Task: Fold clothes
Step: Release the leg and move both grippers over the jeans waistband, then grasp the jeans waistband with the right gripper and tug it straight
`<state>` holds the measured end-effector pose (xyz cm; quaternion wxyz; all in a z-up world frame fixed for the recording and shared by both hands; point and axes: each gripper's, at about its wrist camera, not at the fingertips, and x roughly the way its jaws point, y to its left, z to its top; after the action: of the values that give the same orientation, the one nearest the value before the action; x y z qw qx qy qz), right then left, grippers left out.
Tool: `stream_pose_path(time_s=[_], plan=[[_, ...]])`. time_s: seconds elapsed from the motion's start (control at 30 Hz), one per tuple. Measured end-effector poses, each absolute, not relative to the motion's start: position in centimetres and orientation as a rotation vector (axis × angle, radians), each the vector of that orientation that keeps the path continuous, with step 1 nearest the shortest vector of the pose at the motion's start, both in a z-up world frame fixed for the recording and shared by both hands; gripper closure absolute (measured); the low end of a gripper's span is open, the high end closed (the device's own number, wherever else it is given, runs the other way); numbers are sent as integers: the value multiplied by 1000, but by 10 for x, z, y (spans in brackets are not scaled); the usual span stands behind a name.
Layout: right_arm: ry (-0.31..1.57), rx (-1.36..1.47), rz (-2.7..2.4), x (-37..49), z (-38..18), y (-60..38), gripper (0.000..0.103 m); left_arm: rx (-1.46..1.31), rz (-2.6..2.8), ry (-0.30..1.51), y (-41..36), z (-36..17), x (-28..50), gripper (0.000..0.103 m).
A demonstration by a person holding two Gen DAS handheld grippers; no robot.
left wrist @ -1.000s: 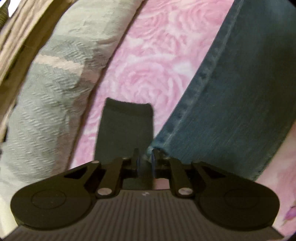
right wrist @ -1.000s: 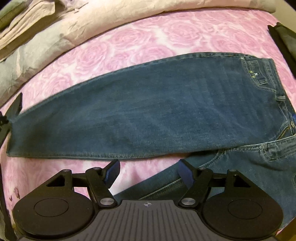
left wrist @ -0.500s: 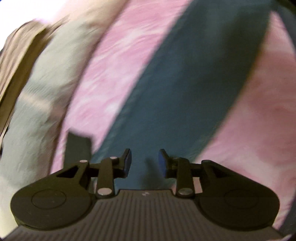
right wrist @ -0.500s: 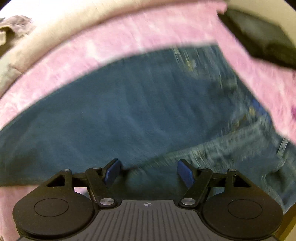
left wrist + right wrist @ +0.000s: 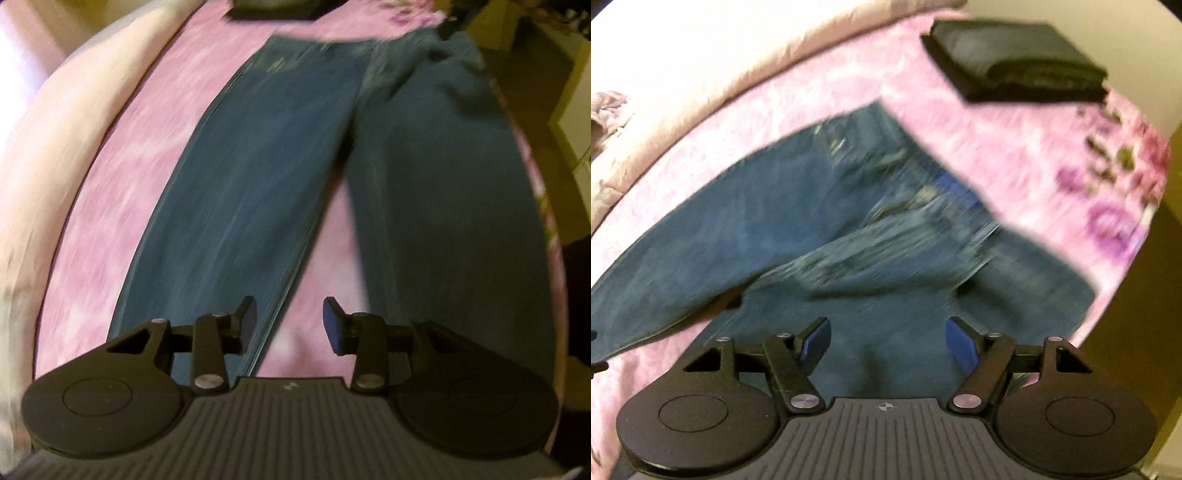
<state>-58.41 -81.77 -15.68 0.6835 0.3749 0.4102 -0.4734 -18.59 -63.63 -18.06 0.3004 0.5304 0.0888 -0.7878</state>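
A pair of blue jeans (image 5: 258,177) lies spread on a pink rose-patterned bed cover (image 5: 110,206), its two legs running toward me in the left wrist view. My left gripper (image 5: 289,325) is open and empty, above the inner edge of the left leg near its hem. In the right wrist view the jeans (image 5: 746,229) show their waist and fly, blurred by motion. My right gripper (image 5: 886,343) is open and empty, just above the denim near the seat.
A folded black garment (image 5: 1015,66) lies on the bed cover (image 5: 1015,155) beyond the waistband; it also shows in the left wrist view (image 5: 273,7). A pale quilt (image 5: 48,155) runs along the left. The bed edge and brown floor (image 5: 1137,314) are at right.
My left gripper let go of the leg hem, opened and swung to face up the legs. My right gripper stayed open and moved toward the waist end.
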Motion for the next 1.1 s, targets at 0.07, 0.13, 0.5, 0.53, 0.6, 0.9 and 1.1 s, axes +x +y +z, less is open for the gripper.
stream_pose_path(time_s=[0.07,0.13,0.5,0.53,0.6,0.9,1.1], plan=[[925,832,-983,-588,-166,-845,31,1371,-2113,240,-643,-173,-219,66],[930,823,-905,-592,-176,-872,31,1333,-2131,247,-650,-166,-252,65],[939,762,-480,-612,-229,-1021,59,1369,-2009,413,-691,-202,-404,63],[943,760,-458,-610,-235,-1024,59,1381,-2007,420,-694,-205,-414,63],[952,757,-415,-607,-246,-1031,58,1401,-2005,418,-700,-210,-427,63],[998,726,-334,-604,-262,-1033,95,1454,-1976,417,-717,-232,-447,63],[920,664,-437,-626,-230,-1039,96,1366,-2006,468,-733,-236,-452,62]])
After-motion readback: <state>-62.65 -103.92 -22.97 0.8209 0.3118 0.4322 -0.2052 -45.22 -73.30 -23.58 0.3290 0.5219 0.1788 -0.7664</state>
